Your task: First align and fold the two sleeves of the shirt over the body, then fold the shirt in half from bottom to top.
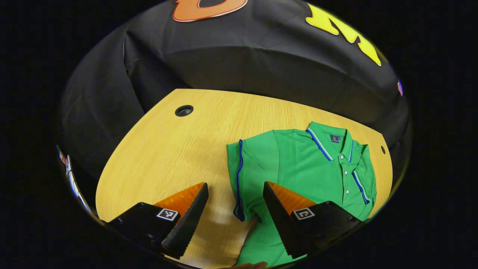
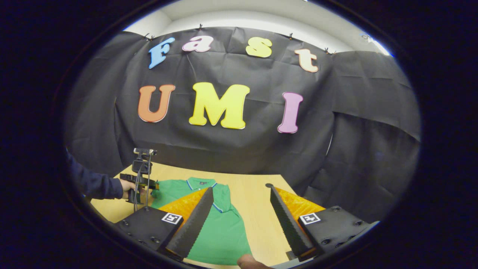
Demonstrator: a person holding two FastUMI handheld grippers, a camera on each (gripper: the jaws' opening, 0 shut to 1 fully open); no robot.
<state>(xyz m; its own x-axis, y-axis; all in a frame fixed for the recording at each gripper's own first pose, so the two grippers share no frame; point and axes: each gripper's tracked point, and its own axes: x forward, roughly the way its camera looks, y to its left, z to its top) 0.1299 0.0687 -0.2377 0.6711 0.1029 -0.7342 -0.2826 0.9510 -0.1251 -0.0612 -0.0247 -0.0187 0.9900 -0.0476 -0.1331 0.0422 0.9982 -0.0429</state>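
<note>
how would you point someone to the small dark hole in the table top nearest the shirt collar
Start at the wooden table and find the green polo shirt. Just past its collar, by the table's edge, sits a small dark hole, much smaller than the grommet hole at the other corner.

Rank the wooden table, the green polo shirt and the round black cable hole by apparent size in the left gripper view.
1. Light wooden table: largest.
2. Green polo shirt with blue trim: covers part of the table's right side.
3. Round black cable hole: smallest by far; it sits farther from the camera, though that hardly changes the order.

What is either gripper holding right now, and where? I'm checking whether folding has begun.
Nothing. The left gripper and right gripper are both open above the green shirt, gripping no part.
</note>
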